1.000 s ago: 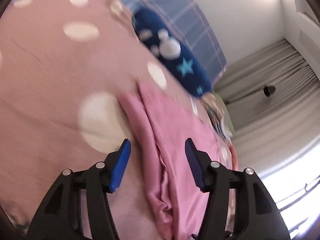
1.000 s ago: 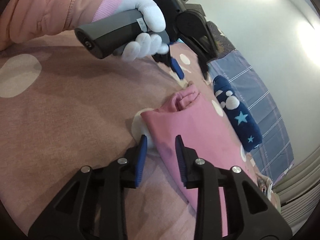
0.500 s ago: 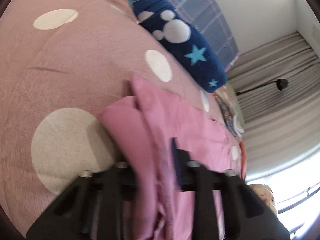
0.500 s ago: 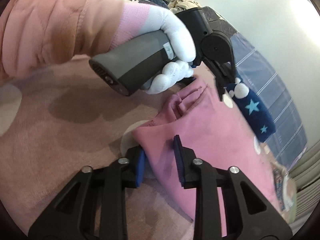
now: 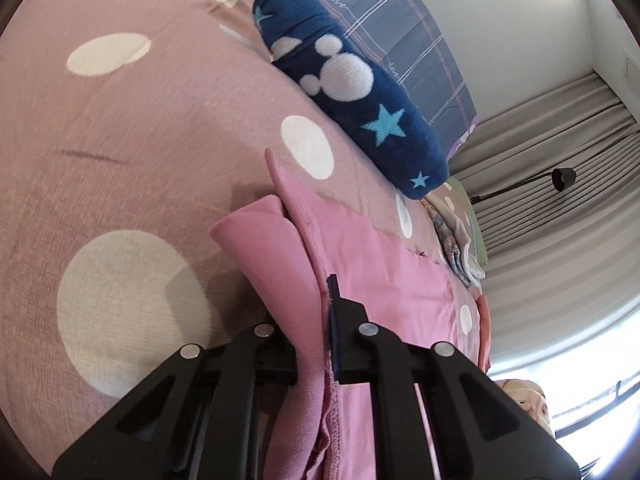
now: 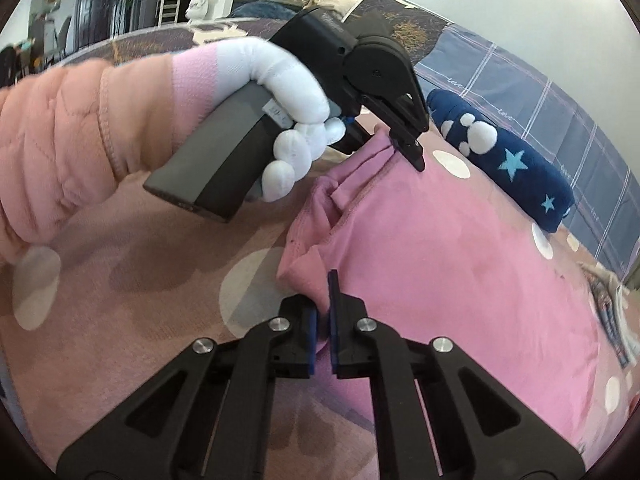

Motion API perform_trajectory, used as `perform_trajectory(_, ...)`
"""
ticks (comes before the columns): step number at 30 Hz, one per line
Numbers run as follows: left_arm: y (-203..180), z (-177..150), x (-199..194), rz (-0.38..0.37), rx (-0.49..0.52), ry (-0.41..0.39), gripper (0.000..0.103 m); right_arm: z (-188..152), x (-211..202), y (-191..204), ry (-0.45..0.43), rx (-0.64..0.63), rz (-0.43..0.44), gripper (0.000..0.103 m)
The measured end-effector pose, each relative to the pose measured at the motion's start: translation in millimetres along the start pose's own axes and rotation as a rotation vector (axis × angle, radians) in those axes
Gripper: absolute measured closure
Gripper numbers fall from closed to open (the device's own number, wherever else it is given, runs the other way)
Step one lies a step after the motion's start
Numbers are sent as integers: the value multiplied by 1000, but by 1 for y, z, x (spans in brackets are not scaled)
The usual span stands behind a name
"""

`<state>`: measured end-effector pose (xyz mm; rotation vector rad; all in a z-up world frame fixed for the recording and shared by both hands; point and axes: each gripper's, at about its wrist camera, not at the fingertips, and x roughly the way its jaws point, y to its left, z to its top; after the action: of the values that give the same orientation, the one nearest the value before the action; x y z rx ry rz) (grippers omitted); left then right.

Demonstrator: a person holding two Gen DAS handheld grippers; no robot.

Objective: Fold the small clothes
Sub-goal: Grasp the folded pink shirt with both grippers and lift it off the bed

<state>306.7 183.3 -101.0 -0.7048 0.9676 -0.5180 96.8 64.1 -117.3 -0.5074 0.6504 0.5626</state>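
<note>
A pink garment (image 5: 384,276) lies spread on a dusty-pink bedspread with white dots (image 5: 140,140). My left gripper (image 5: 316,304) is shut on a bunched fold of its edge, and the cloth hides the left finger. The right wrist view shows the same garment (image 6: 440,260). There a white-gloved hand (image 6: 288,120) holds the left gripper (image 6: 408,144) at the far corner. My right gripper (image 6: 322,308) pinches the near corner, its jaws just closing tight with the pads pressing on the cloth. The held edge is lifted slightly off the bed.
A rolled navy fleece blanket (image 5: 352,92) with stars lies just beyond the garment, against a blue plaid sheet (image 5: 400,12). Folded clothes (image 5: 456,248) sit at the bed's far edge by grey curtains (image 5: 560,240). A peach quilted sleeve (image 6: 60,152) crosses the right view's left side.
Both grippers stood open around the garment's edge a second ago and have since shut on it. The held edge has bunched up and risen a little, and the right gripper has rolled.
</note>
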Motion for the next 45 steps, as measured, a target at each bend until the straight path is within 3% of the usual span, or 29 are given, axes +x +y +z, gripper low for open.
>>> perform_trajectory(5,-25,2,-8,-3,40,-23,94,2,-29,-24,-79,129,53,99)
perform_trajectory(12,-78,6,-4,-21,99,-32,94,-14,-67,-86,-159,387,152,99)
perform_trajectory(25,-193,-16,75,13,226,42,94,-87,-115,-172,-246,666,185,99)
perform_trajectory(31,-243,-40,138,74,324,118,94,-137,-129,-210,-265,805,169,99)
perform_trajectory(36,-264,-61,192,178,368,177,94,-176,-133,-240,-246,916,150,99)
perform_trajectory(45,-290,-90,238,336,497,191,93,-216,-133,-256,-242,1026,173,99)
